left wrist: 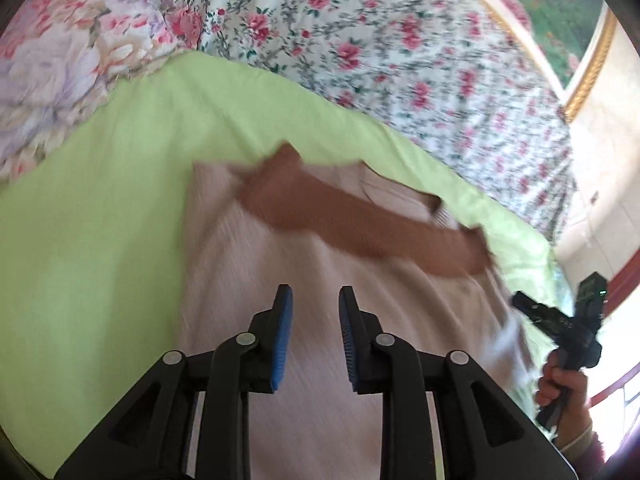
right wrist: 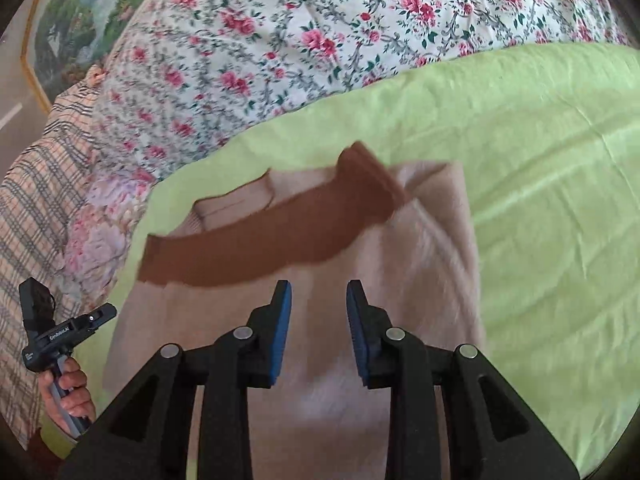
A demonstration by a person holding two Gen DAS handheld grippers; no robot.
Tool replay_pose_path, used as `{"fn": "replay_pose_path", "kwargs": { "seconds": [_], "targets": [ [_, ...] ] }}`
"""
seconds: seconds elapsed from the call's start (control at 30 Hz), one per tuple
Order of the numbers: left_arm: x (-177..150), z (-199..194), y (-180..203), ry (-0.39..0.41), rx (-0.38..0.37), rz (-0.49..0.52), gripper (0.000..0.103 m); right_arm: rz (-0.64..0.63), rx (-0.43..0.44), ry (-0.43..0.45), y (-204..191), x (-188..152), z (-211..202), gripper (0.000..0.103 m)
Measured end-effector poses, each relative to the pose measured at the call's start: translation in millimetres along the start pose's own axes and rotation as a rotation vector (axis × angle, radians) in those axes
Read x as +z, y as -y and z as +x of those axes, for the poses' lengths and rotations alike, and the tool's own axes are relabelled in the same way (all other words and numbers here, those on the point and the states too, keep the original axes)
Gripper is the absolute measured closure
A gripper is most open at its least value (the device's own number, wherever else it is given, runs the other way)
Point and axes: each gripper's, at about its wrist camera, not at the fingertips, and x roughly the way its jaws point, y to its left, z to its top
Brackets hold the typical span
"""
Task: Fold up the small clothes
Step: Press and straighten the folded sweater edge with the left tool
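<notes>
Knitwear lies spread on the bed: a pale pink sweater (right wrist: 304, 320) with a brown band (right wrist: 256, 248) running across its far part, resting flat on a light green sheet (right wrist: 540, 200). Beyond the sheet sits a floral quilt (right wrist: 320, 40), and in the right wrist view a plaid cloth (right wrist: 44, 184) shows at the far left. The garment looks laid out square to the person, which is likely why both tools come at it from the near edge.

The left claw (left wrist: 316, 316) hovers over the near middle of the sweater with its blue pads (left wrist: 282, 340) spread a little apart and nothing between them. The right claw (right wrist: 318, 312) is in the same state: pads parted, no fabric pinched, pointing down at the pink body just below the brown band. Each tool also shows in the other's view, held up by a hand (right wrist: 68, 396) off the garment's side edge, so neither appears to be touching cloth.

Both views are smeared by motion blur, so fine folds and the sweater's exact outline are hard to read. By my judgement, no fold is in progress; the claws seem to be between grasps, placed to pick the next edge or corner.
</notes>
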Motion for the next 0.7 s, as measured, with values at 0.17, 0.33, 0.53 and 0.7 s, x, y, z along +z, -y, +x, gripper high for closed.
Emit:
{"fn": "replay_pose_path", "kwargs": {
  "seconds": [0.17,0.33,0.53,0.7],
  "targets": [
    [-50,-28,13,-0.030,-0.048,-0.056,0.076,0.027,0.031,-0.026,-12,-42,-18,0.072],
    [-92,-48,15,-0.060,-0.068,-0.112,0.073,0.061,0.049,-0.032,-18,-71,-37,0.069],
    [-125,-51,11,-0.100,-0.070,-0.179,0.063,0.048,0.068,-0.057,-30,-87,-44,0.067],
    [-134,-46,10,-0.099,-0.070,-0.226,0.058,0.038,0.085,-0.063,-38,-94,-49,0.065]
  ]
}}
